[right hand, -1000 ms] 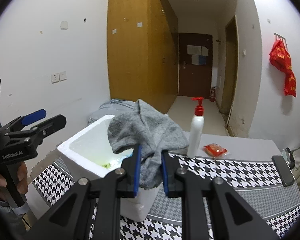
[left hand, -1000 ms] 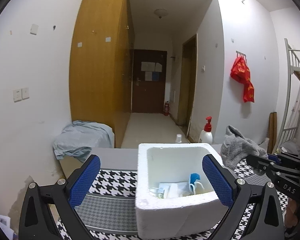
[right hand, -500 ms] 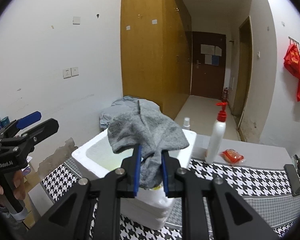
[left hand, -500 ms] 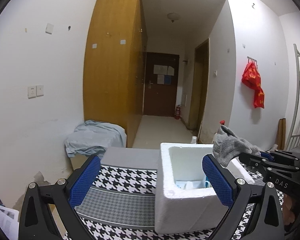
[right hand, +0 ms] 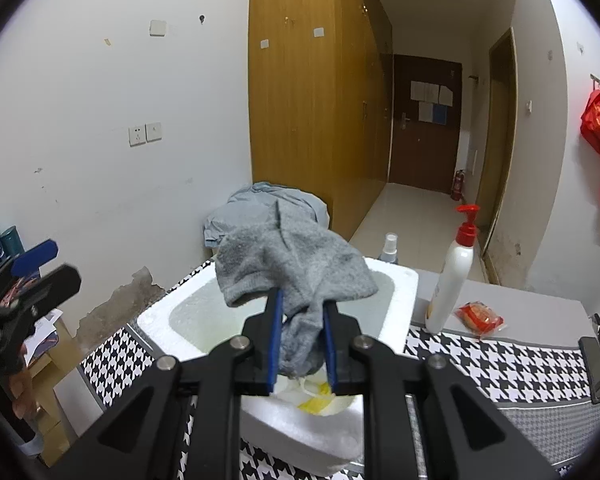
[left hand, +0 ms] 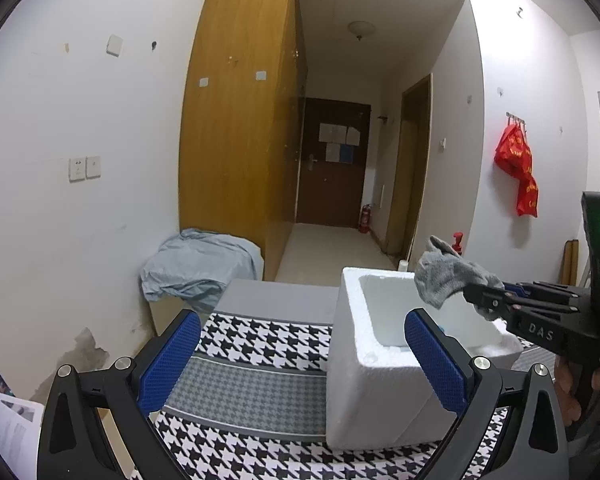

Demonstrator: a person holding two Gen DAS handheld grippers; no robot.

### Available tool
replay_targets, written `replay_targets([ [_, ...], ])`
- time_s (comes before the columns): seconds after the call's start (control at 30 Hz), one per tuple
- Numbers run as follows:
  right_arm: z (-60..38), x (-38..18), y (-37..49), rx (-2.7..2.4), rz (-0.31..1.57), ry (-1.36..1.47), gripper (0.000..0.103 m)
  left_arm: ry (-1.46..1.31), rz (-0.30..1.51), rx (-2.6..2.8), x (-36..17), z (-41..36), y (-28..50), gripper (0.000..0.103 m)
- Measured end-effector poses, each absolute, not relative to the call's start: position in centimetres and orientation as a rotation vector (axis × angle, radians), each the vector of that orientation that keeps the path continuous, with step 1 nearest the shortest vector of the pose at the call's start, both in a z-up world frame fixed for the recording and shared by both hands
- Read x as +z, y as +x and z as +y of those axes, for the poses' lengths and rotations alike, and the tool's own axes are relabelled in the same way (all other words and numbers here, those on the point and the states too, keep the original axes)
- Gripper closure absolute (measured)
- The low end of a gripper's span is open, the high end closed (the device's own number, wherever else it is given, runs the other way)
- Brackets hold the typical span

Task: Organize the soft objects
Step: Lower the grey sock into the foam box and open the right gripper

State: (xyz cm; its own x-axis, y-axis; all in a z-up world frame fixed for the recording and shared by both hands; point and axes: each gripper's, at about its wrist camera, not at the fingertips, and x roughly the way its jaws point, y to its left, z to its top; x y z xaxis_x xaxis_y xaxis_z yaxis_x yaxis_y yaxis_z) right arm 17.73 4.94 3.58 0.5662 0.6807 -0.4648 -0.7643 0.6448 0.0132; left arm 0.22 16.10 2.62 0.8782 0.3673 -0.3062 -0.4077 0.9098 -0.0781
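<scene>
My right gripper [right hand: 300, 320] is shut on a grey sock [right hand: 296, 268] and holds it over the open white foam box [right hand: 396, 292]. The sock droops between the blue pads into the box mouth. Pale and yellow items [right hand: 314, 398] lie on the box floor. In the left wrist view the foam box [left hand: 374, 384] stands on the houndstooth cloth at the right, with the right gripper [left hand: 480, 294] and the sock [left hand: 444, 276] above it. My left gripper [left hand: 300, 356] is open and empty, left of the box.
A white pump bottle with a red top [right hand: 452, 276], a small spray bottle [right hand: 389, 246] and a red packet [right hand: 478, 318] stand behind and right of the box. A black phone [right hand: 596, 366] lies at the table's right edge. A blue-grey cloth pile [left hand: 198, 264] sits beyond the table.
My right gripper has carried the grey sock over the foam box and lower towards its mouth. My left gripper has drawn back to the left, so the box now sits at its right.
</scene>
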Motion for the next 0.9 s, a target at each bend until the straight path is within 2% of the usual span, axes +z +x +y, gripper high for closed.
replay_targets([
  [0.8,7.4,2.6,20.0,0.835,0.534,-0.203,0.08,-0.12,0.339,0.42,0.7,15.9,1.5,0.001],
  [0.9,7.5,2.3,20.5,0.839,0.56,-0.183,0.066,-0.129,0.346,0.429,0.4,16.1,1.6,0.001],
])
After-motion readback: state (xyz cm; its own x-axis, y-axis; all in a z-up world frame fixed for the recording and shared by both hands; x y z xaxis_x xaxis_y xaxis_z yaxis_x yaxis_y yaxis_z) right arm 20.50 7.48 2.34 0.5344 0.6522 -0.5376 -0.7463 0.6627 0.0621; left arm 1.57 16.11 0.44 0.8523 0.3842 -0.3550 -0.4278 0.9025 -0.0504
